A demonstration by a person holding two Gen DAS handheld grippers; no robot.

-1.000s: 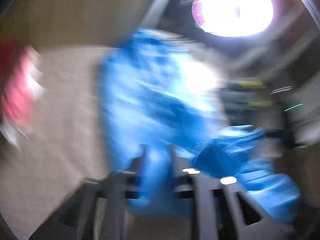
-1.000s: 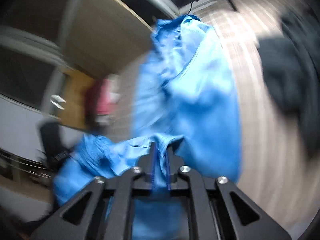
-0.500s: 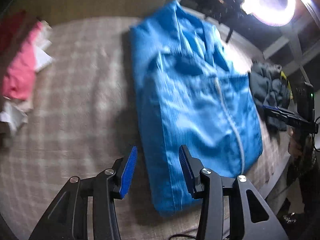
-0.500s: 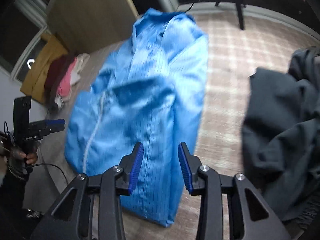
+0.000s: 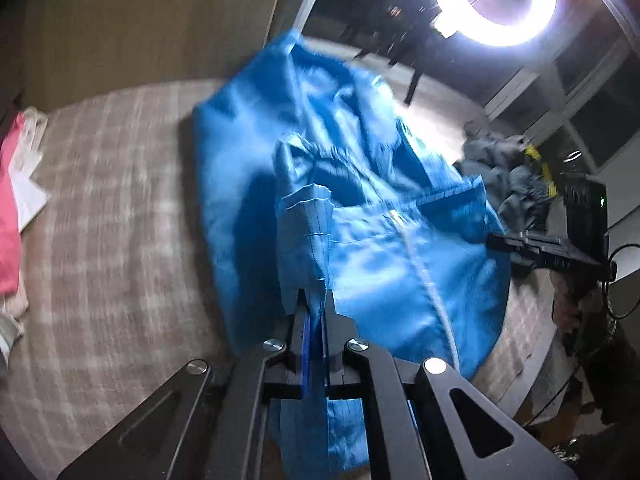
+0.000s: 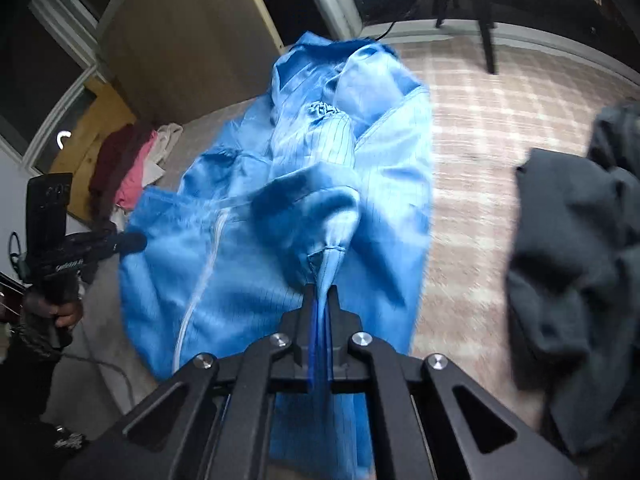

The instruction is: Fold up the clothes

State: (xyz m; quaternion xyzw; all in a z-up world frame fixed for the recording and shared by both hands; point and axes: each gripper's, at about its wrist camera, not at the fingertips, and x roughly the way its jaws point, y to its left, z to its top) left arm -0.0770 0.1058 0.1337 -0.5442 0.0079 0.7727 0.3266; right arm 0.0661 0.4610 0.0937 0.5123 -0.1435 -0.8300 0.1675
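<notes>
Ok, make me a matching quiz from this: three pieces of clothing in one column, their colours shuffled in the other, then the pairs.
Things:
1. jacket
2. heap on the right
3. top by the headboard

Colours:
A. pink
B. blue
C. dark grey

Pairs: 1-B, 2-C, 3-A

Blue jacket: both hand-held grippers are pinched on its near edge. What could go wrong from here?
1. The right hand-held gripper has just closed on a thin bunched tip of the blue jacket; it may slip out.
2. The left hand-held gripper pinches several layers, so lifting could undo the fold.
</notes>
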